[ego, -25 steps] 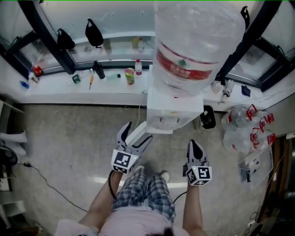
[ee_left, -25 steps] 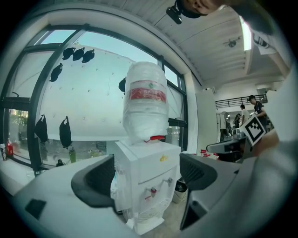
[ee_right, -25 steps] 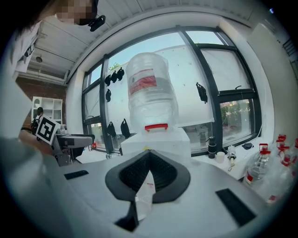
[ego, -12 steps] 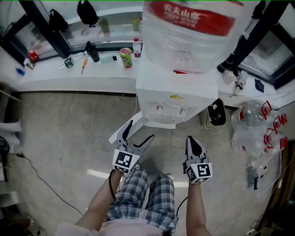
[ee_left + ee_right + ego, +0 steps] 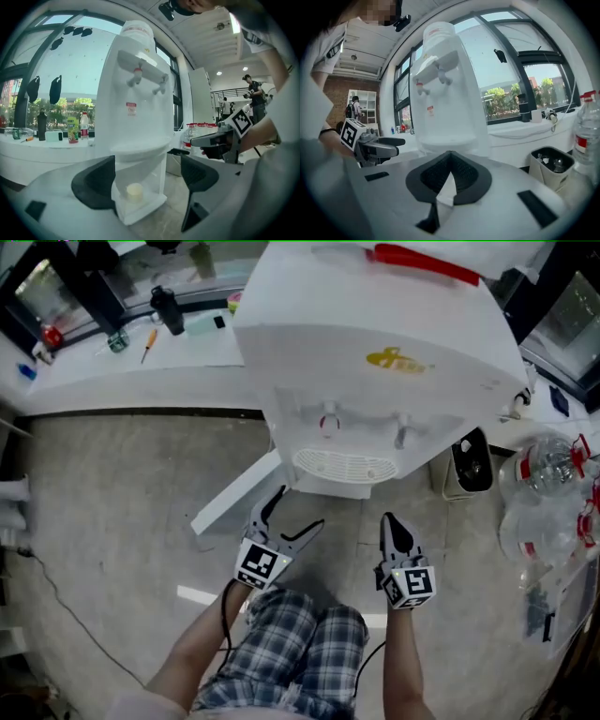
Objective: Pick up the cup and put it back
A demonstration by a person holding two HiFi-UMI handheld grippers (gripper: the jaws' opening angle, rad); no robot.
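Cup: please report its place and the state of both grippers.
Left gripper open, empty. Right gripper shut, empty. Cup stands in the water dispenser's lower compartment, untouched, ahead of the left gripper. Nothing seen in the way.

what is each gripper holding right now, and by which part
Nothing is held. The left gripper is open, the cup standing untouched in the dispenser beyond it; the right gripper is shut on nothing.

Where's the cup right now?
In the left gripper view, the cup stands in the lower compartment of the water dispenser, low and centre in frame, below its two taps.
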